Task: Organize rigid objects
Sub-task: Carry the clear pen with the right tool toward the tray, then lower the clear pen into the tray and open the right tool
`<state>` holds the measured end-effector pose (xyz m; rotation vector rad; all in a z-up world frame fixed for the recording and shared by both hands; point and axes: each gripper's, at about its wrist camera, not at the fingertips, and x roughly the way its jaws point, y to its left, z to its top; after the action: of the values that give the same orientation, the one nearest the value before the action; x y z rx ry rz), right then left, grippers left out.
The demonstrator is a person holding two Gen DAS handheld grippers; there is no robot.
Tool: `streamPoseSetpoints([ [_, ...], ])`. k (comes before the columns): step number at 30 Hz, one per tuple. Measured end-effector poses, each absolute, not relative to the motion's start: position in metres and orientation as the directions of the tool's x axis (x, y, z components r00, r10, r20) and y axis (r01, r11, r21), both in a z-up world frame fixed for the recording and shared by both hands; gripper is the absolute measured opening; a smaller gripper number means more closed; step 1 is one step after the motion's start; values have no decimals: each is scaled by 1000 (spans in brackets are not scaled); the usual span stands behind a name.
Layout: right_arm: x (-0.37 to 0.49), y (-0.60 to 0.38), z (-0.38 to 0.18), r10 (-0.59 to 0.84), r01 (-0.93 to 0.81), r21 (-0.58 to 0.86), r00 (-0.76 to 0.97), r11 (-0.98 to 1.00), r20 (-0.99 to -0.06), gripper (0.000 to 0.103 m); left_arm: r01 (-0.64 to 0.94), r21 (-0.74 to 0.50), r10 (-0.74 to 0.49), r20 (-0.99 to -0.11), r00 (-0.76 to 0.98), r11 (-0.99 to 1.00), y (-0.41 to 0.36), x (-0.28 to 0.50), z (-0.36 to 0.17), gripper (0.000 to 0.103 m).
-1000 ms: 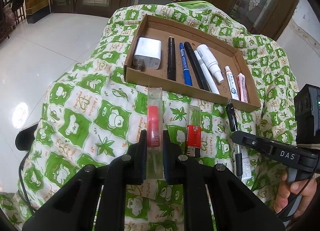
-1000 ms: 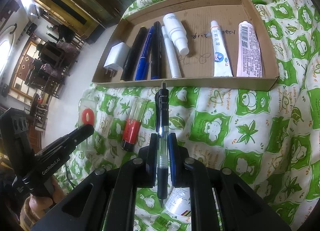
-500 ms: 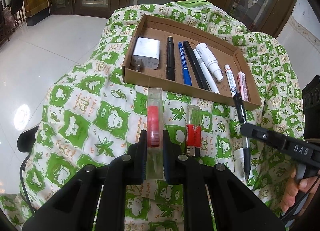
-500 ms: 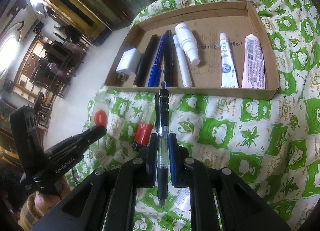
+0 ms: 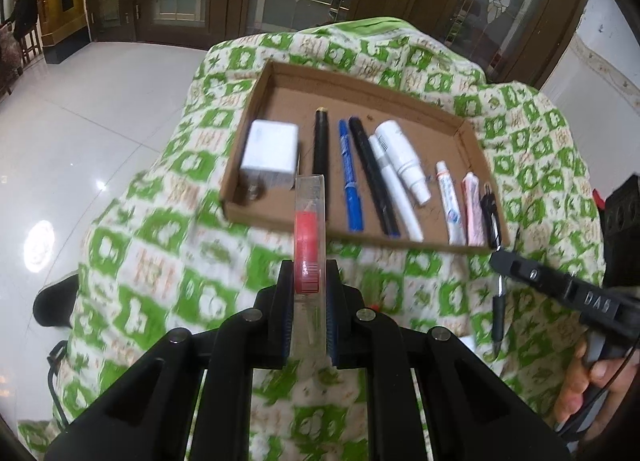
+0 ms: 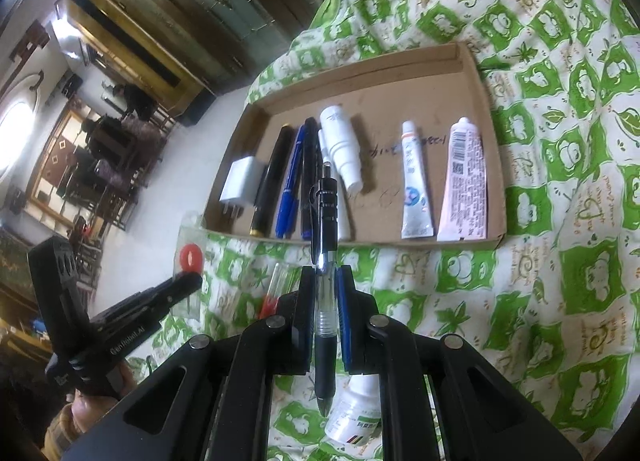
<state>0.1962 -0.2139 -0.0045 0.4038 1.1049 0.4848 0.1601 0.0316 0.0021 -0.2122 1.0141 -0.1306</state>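
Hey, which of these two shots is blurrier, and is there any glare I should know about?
Left wrist view: motion-smeared, the green cloth most, with a bright glare spot on the floor tiles. Right wrist view: sharper, tube labels in the cardboard tray crisp; blown-out window at left; a highlight on the clear pen. Both bend at the edges.

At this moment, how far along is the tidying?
Done: charger, pens, bottle and tubes lie in the cardboard tray. In hand: left tool grips a clear red-filled case; right tool grips a pen. Left on the cloth: a red-capped tube and small bottle.
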Motion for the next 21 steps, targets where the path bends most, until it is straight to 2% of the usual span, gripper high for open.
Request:
streamPoseSetpoints([
  [21, 256, -235, -8, 535, -97, 545, 393, 833, -748, 10, 74, -216, -225, -858, 462, 974, -7, 225, -4, 11],
])
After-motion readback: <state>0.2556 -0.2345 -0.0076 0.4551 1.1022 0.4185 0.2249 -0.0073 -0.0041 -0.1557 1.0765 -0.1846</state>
